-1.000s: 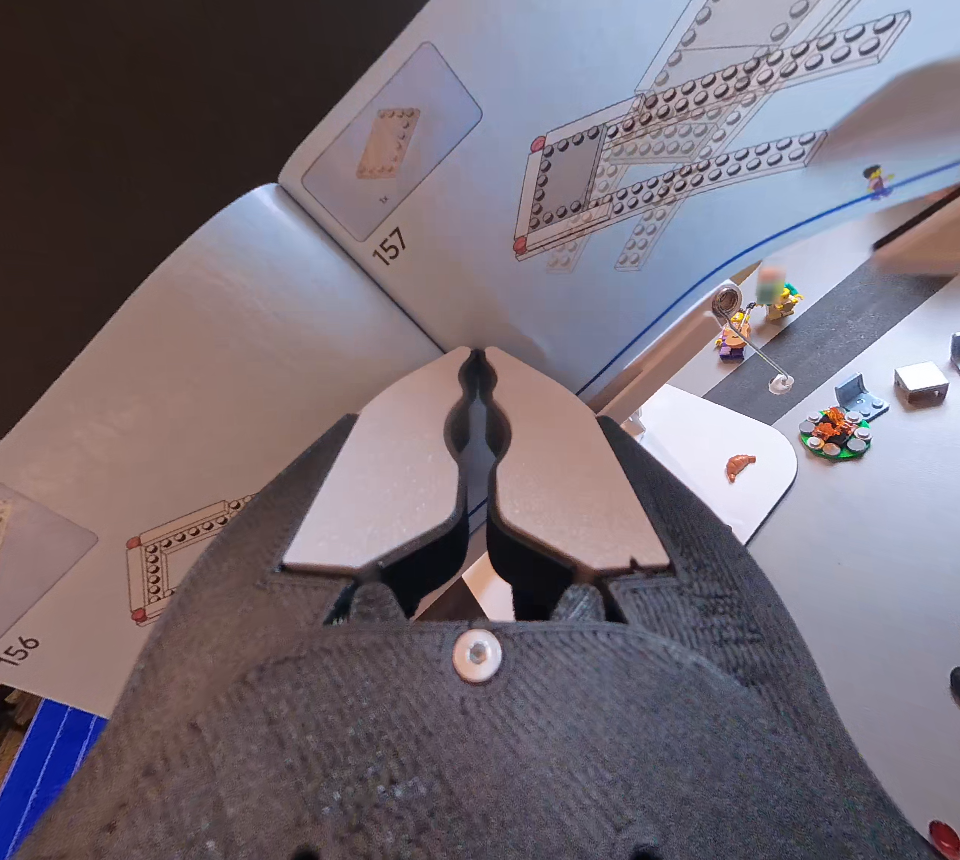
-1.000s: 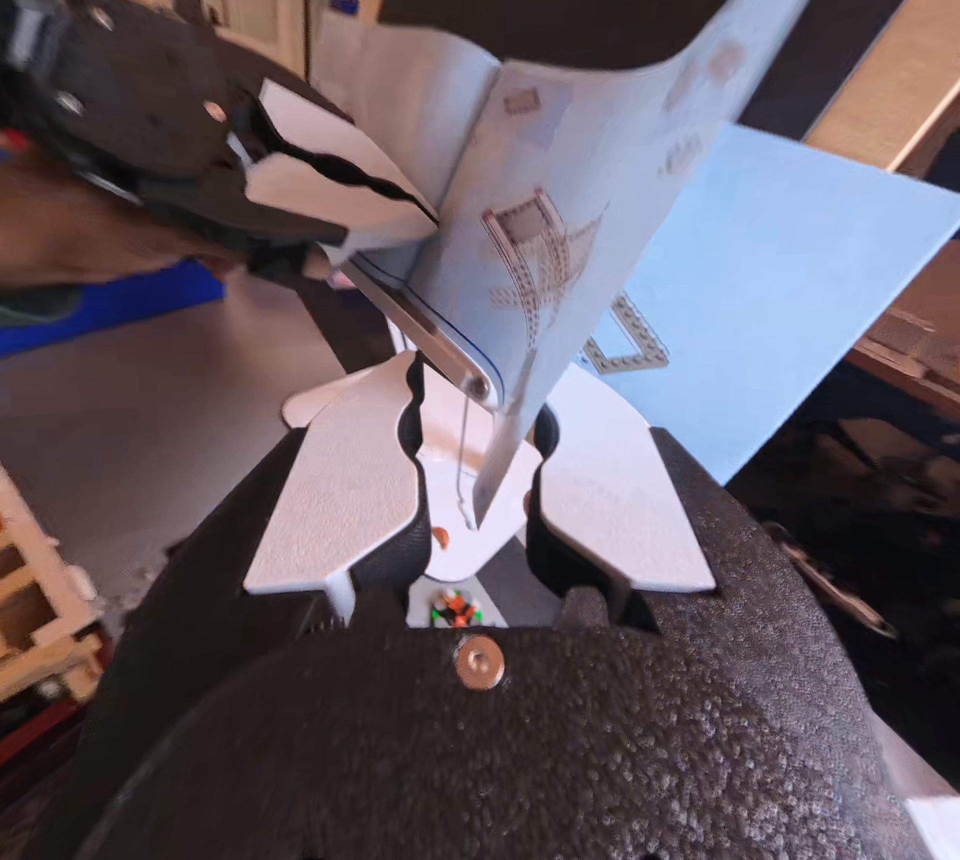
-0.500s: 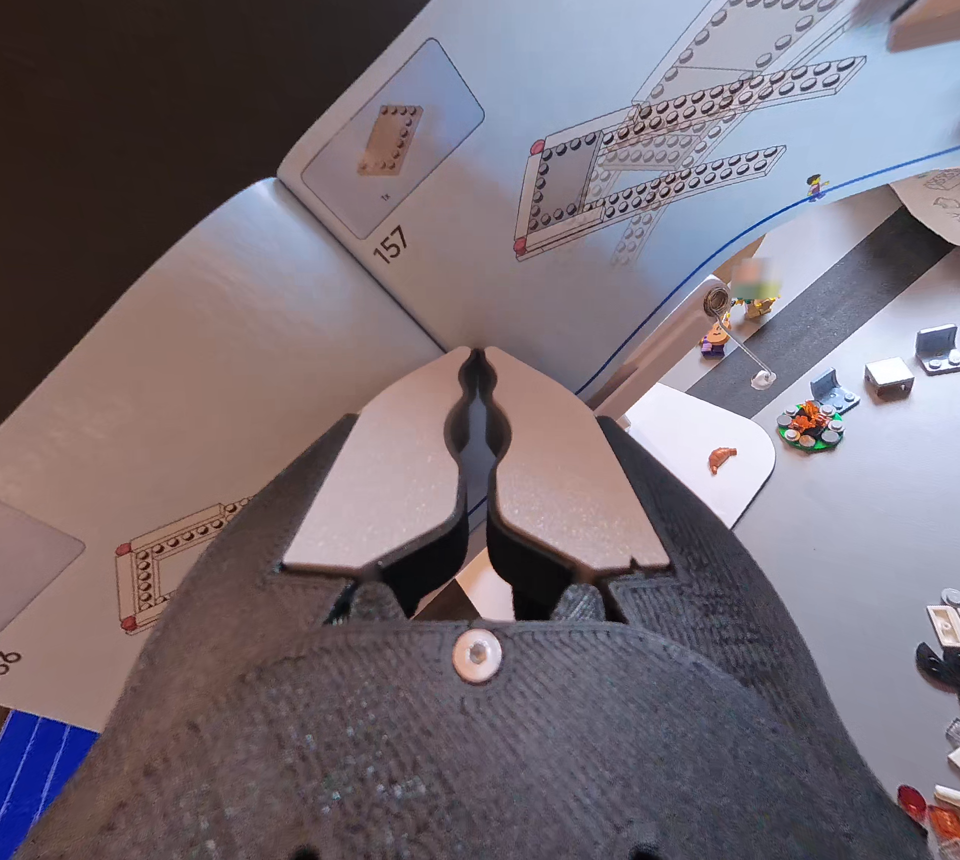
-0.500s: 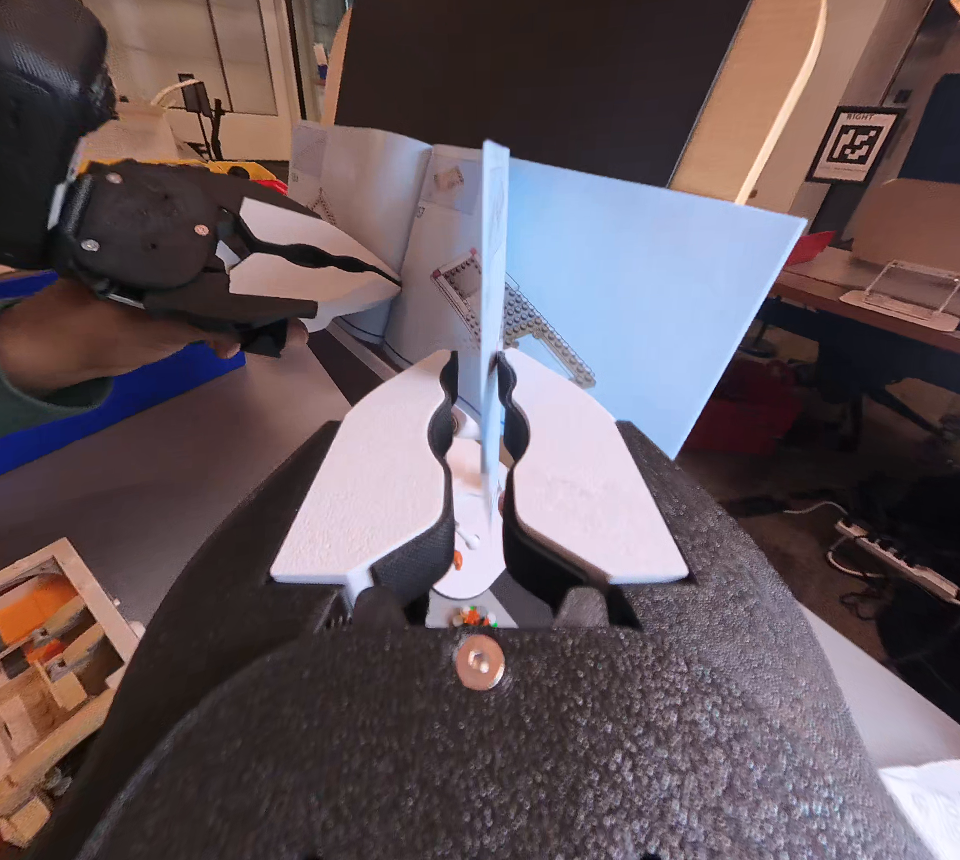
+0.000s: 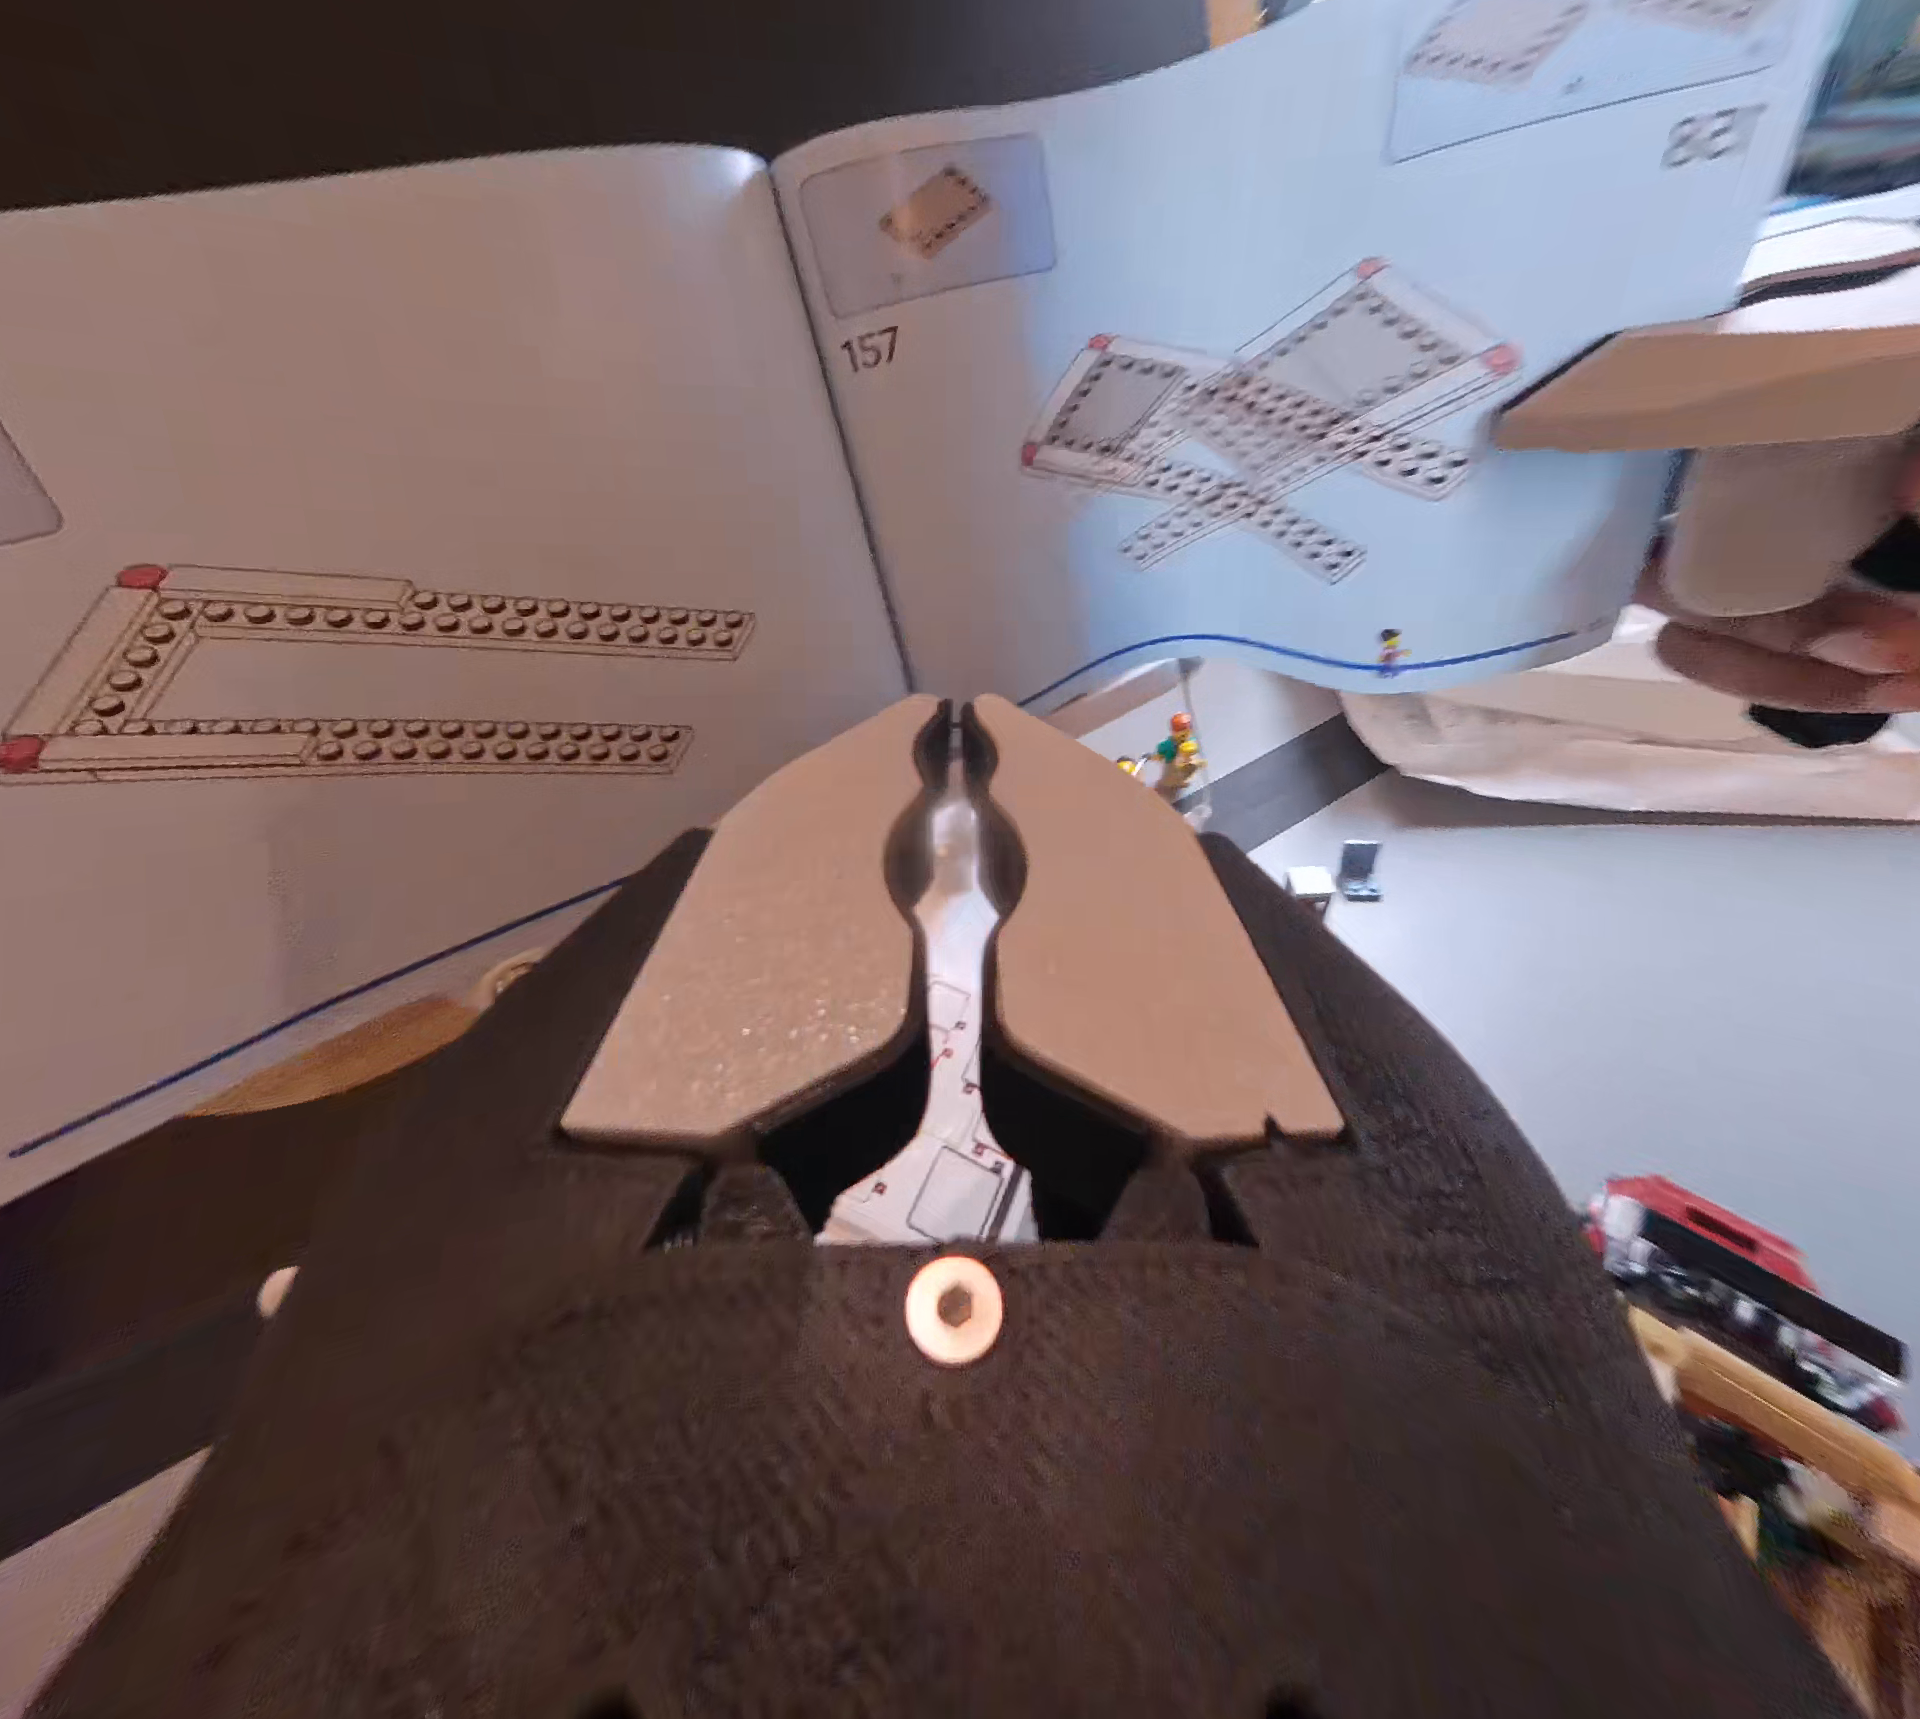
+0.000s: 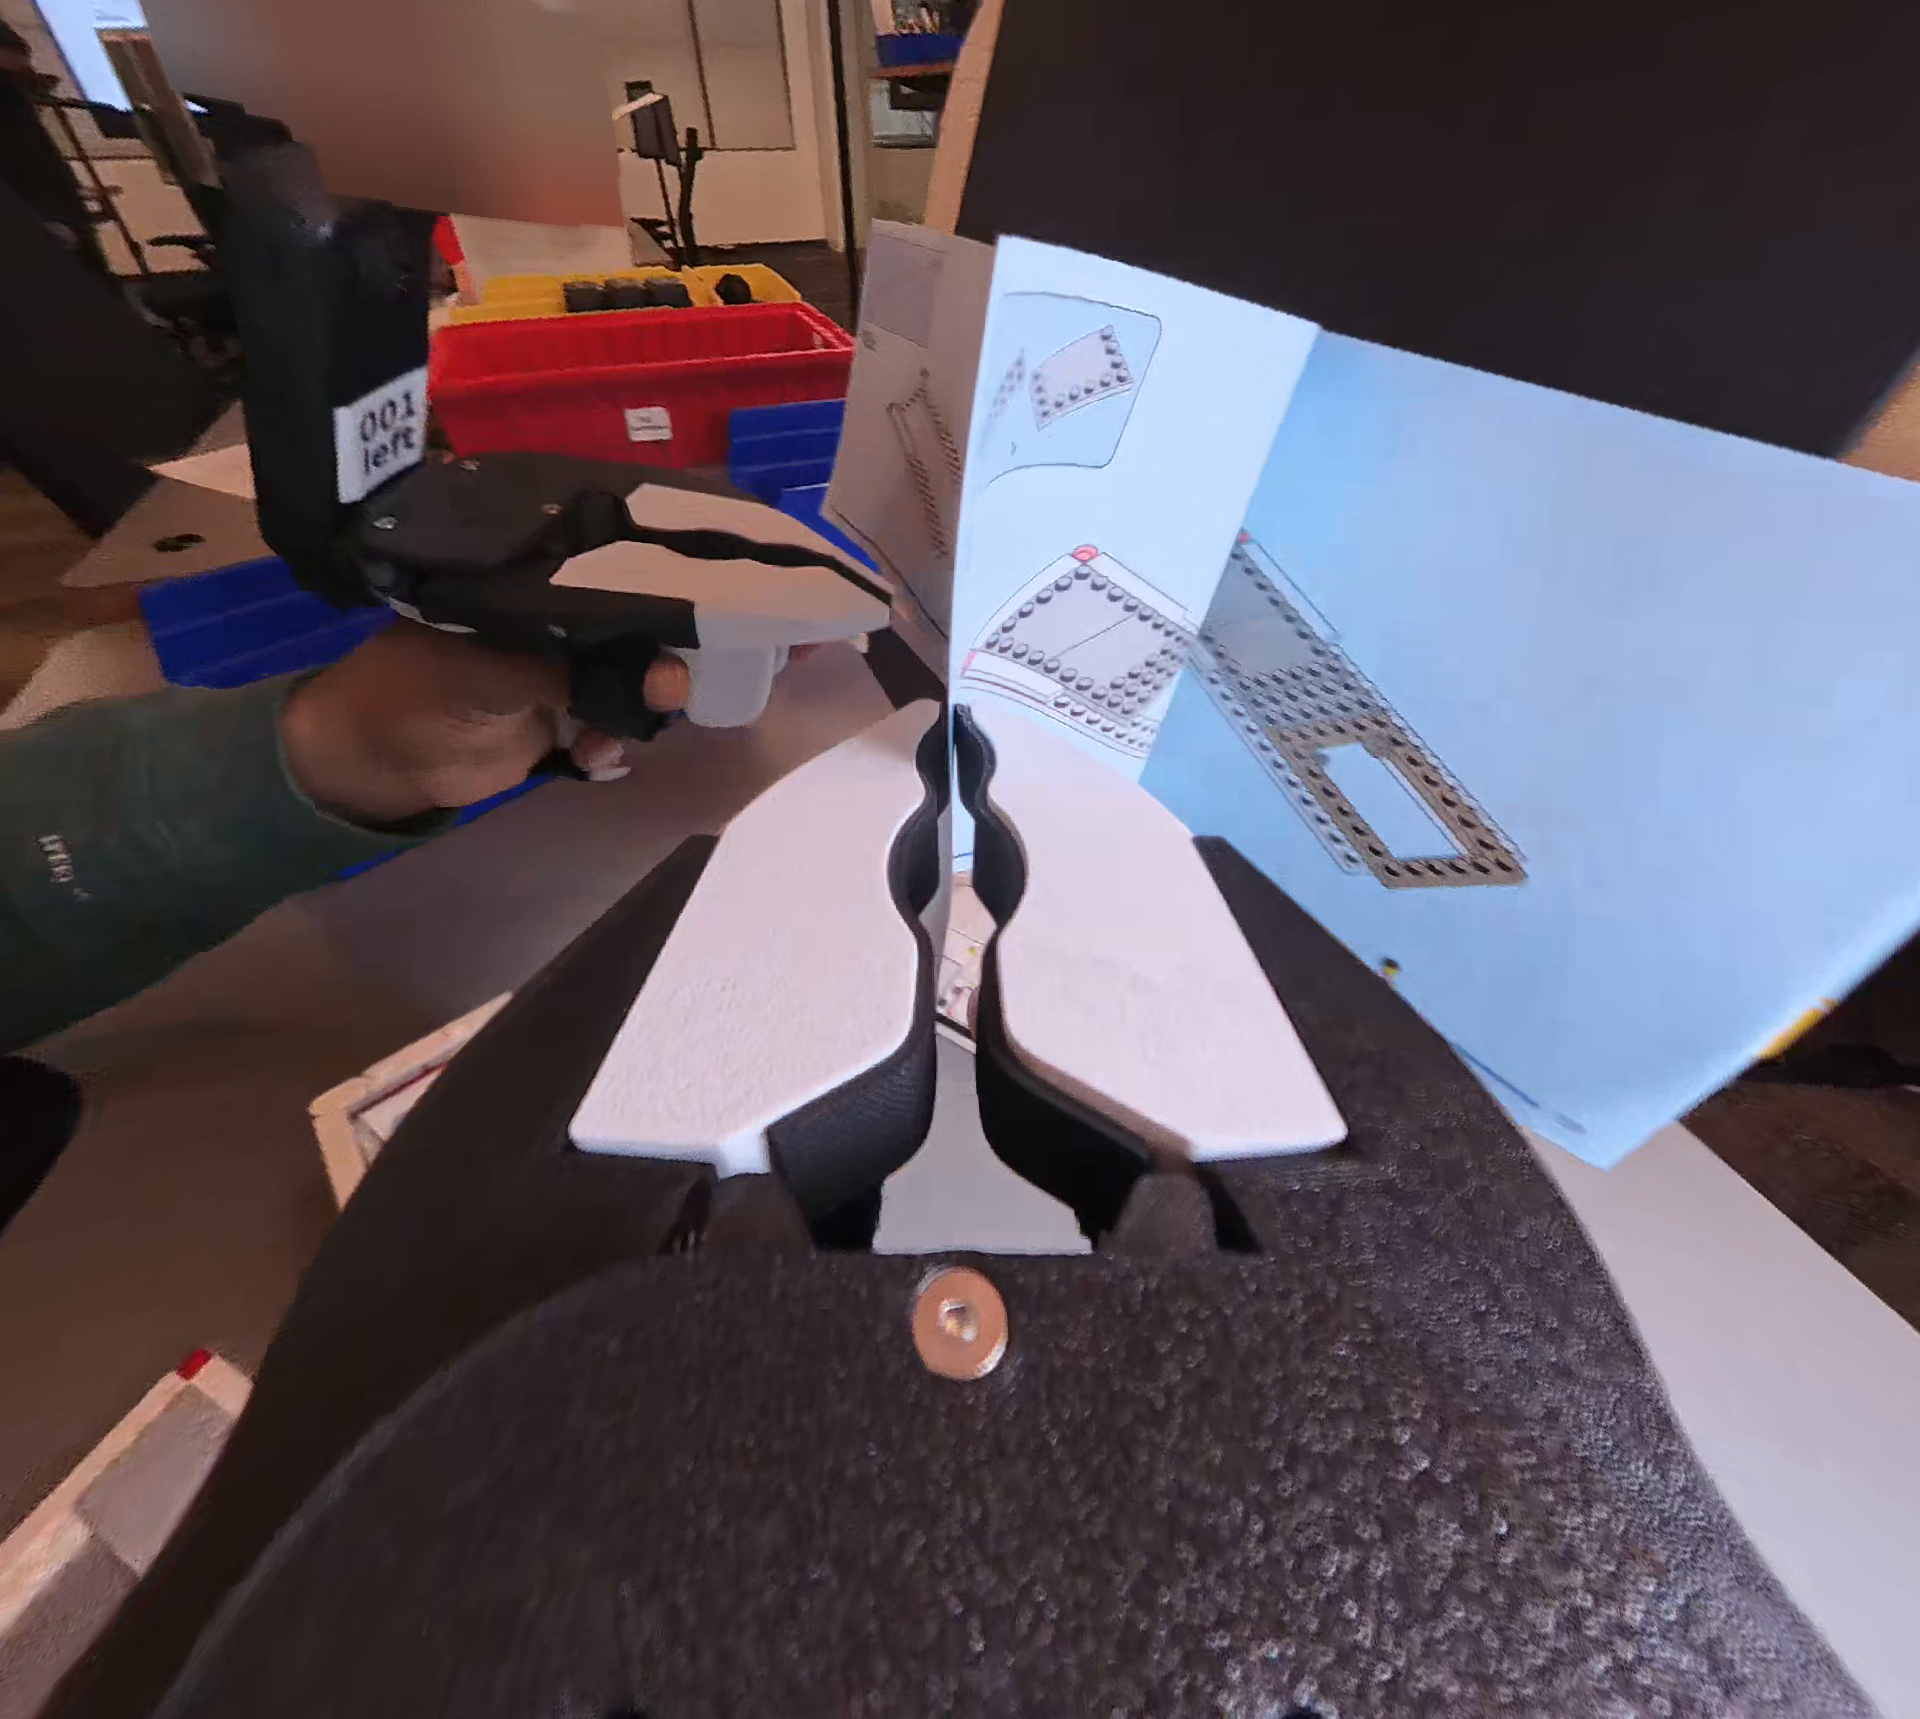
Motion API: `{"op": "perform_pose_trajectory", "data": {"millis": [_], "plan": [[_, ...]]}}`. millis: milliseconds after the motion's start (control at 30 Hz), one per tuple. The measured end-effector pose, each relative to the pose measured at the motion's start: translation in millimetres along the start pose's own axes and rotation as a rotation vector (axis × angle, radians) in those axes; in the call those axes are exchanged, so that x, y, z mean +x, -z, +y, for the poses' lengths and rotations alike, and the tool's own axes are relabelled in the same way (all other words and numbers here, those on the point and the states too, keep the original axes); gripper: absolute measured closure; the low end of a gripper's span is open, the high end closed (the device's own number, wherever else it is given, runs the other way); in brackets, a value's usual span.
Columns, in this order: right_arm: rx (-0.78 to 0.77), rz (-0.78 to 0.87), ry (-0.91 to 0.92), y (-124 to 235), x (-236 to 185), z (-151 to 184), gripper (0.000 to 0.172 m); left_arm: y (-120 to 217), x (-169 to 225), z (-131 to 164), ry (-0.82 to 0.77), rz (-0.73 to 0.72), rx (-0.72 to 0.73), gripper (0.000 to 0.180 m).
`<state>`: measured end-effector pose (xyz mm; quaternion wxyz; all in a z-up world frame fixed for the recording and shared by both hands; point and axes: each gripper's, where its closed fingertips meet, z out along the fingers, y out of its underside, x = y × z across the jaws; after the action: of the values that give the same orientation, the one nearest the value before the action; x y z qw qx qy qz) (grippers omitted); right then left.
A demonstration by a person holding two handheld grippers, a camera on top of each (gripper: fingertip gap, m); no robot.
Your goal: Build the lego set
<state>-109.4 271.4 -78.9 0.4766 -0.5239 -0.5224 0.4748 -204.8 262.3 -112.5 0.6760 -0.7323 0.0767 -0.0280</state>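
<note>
Left wrist view: left gripper (image 5: 958, 713) at centre with fingers together, tips at the lower edge of an open instruction booklet (image 5: 436, 443). Right wrist view: right gripper (image 6: 954, 719) at centre, clamped on a pale blue booklet page (image 6: 1060, 464)

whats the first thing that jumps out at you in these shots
An open instruction booklet stands upright across the middle of both views. The right gripper has its jaws shut on the lower edge of a pale blue page lifted off the spread, while the left gripper sits shut beside the spine.
</note>
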Motion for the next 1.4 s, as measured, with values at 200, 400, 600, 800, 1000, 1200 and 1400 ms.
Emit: {"op": "perform_pose_trajectory", "data": {"millis": [200, 400, 600, 800, 1000, 1200, 1400], "plan": [[-0.019, -0.11, 0.051, -34.8, -41.8, -7.0, 0.172, 42.6, 44.4, -37.1, 0.186, 0.296, 0.142, 0.144], [-0.072, -0.117, 0.159, -85.5, -62.6, 8.0, 0.17, 65.2, 45.1, -60.6, 0.269, 0.349, 0.171, 0.129], [-0.068, -0.081, 0.236, -128.3, -72.8, 14.0, 0.16, 57.0, 3.4, -41.8, 0.194, 0.116, 0.085, 0.129], [-0.097, -0.113, 0.3, -149.6, -86.2, 28.6, 0.135, 59.9, -36.6, -21.4, 0.168, -0.05, 0.039, 0.151], [-0.091, -0.182, 0.316, -132.1, -98.0, 32.2, 0.133, 64.4, -75.8, -6.8, 0.206, -0.132, 0.025, 0.18], [-0.052, 0.093, 0.3, -101.1, -29.0, 1.9, 0.145, 70.6, -104.5, -14.4, 0.209, -0.171, 0.001, 0.18], [-0.245, 0.371, 0.521, -120.0, 19.9, 10.4, 0.147, 61.3, -138.6, -26.9, 0.199, -0.254, -0.036, 0.176]]}}
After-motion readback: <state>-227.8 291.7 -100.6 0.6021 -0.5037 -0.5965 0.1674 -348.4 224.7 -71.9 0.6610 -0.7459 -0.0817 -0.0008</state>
